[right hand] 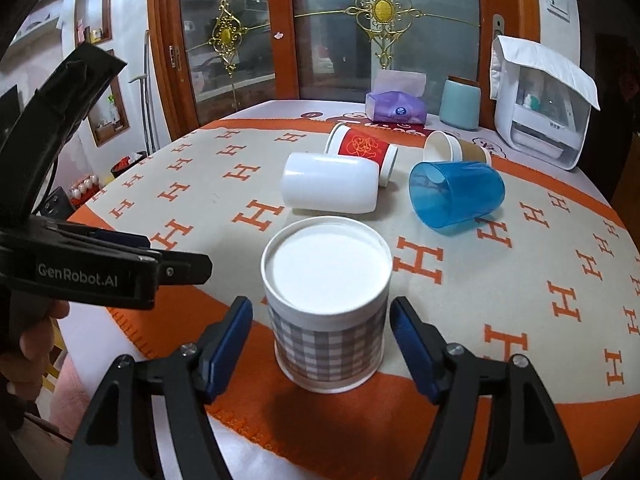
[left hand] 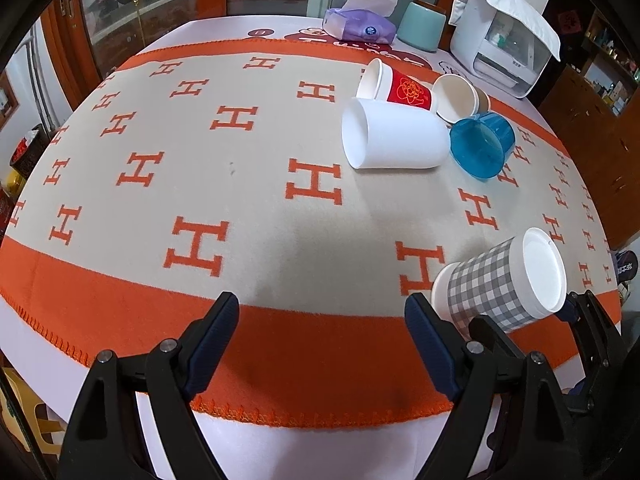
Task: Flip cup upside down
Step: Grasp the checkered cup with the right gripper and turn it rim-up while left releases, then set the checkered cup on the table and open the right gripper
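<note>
A grey checked paper cup (right hand: 327,312) stands upside down on the orange border of the blanket, its white base facing up. It also shows in the left wrist view (left hand: 500,280). My right gripper (right hand: 322,338) is open, its fingers on either side of the cup with a gap on each side. My left gripper (left hand: 322,344) is open and empty over the blanket's front edge, left of the checked cup. It shows in the right wrist view at the left (right hand: 172,260). A white cup (right hand: 330,188), a red cup (right hand: 362,148), a brown paper cup (right hand: 456,150) and a blue cup (right hand: 456,196) lie on their sides farther back.
The table is covered by a beige blanket with orange H marks (right hand: 520,280). At the back stand a purple tissue pack (right hand: 396,108), a pale green canister (right hand: 460,104) and a white appliance (right hand: 540,120). Glass doors with wooden frames are behind the table.
</note>
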Demonstrator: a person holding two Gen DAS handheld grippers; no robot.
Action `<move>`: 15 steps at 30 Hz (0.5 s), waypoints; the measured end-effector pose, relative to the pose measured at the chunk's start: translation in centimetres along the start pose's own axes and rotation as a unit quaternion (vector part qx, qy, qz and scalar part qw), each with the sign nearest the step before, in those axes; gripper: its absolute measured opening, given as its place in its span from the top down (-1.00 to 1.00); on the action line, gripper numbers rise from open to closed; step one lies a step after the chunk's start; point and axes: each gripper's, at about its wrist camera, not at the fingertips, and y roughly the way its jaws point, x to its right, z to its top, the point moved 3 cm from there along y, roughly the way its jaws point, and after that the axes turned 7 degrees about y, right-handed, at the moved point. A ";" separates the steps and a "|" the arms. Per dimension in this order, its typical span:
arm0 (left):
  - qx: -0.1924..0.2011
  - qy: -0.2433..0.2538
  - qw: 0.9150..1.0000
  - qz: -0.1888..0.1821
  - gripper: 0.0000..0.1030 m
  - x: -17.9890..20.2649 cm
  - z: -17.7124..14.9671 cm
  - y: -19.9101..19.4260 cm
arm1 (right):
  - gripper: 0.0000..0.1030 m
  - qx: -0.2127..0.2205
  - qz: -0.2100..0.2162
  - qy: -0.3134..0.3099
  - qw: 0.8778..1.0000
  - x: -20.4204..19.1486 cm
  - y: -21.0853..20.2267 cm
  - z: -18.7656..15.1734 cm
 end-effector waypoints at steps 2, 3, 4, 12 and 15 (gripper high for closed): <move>0.002 0.002 1.000 0.000 -0.67 0.2 0.0 -0.2 | -0.39 0.002 -0.002 0.010 1.000 0.3 -0.4 0.1; 0.002 0.002 1.000 0.000 -0.72 0.2 -0.1 -0.3 | -0.39 0.004 0.000 0.015 1.000 0.5 -0.8 0.1; 0.005 0.002 1.000 -0.001 -0.83 0.3 -0.1 -0.5 | -0.39 0.005 0.000 0.021 1.000 0.6 -1.2 0.1; 0.025 0.016 1.000 -0.001 -0.85 1.5 0.3 -2.8 | -0.39 0.024 0.019 0.046 0.998 0.9 -6.1 1.3; 0.036 0.024 0.999 0.000 -0.85 2.1 0.5 -4.1 | -0.39 0.033 0.013 0.067 0.997 1.2 -8.2 2.7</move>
